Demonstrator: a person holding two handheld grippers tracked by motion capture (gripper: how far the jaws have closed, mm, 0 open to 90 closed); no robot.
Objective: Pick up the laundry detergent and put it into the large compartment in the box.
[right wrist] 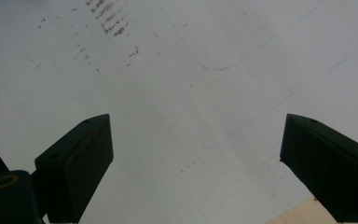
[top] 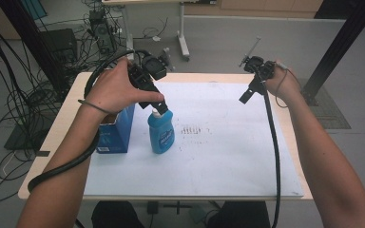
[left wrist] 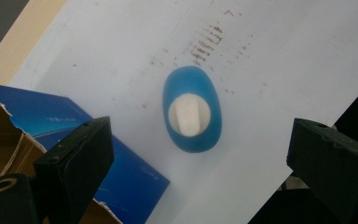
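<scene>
The person's forearms reach in low, and the left gripper (top: 153, 97) hangs wide open right over the white cap of the blue bottle (top: 161, 130), which stands upright on the desk (top: 228, 166) beside a torn blue box (top: 116, 130). The right gripper (top: 250, 92), open and empty too, sits well off to the side, so I'd say the left one is placed for a straight drop.
</scene>
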